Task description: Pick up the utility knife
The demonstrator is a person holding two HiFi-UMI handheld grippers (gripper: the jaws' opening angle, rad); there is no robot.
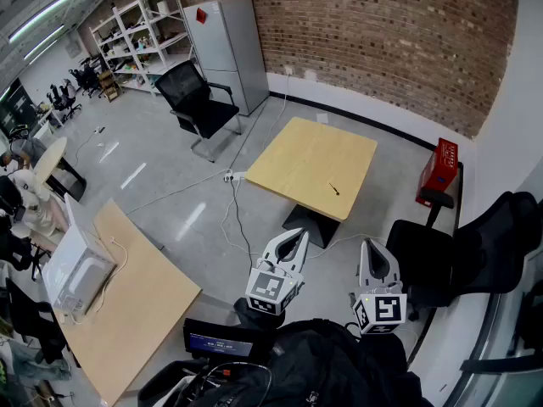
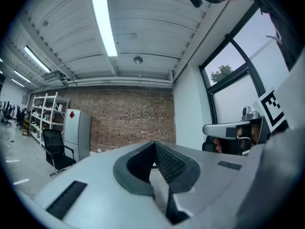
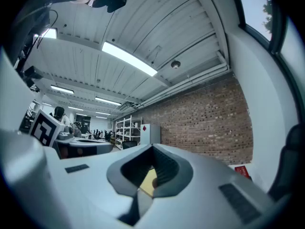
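**Both claws clenched empty, knife far off on the wood surface**

Left claw (image 1: pixel 302 233) (image 2: pixel 154 143): pale grey plastic shell, dark ribbed pads, tips pressed together in a V, nothing between them. Right claw (image 1: pixel 370 243) (image 3: pixel 152 147): same build, tips also pressed together, nothing gripped. A sliver of yellow wood shows through the gap behind its pads. Each carries a marker cube (image 1: pixel 270 288) with black-and-white squares, low in the head view.

Utility knife (image 1: pixel 333 189): small dark sliver lying flat on the square light-wood surface (image 1: pixel 301 155), toward its right near edge and well apart from both claws. Its long axis runs diagonally, upper left to lower right in the head view. It is too small to tell the blade end from the handle end, or to make out material or colour detail.

The surface top is smooth and matte with rounded corners. Its black base is partly hidden underneath. The floor (image 1: pixel 170 168) is glossy grey. Behind stand a red brick wall (image 1: pixel 382 32), a black mesh office chair (image 1: pixel 197 100) and a grey metal cabinet (image 1: pixel 225 49), with a red box (image 1: pixel 444 166) at the wall. Dark fabric cuts off the bottom of the head view; unclear what it is.
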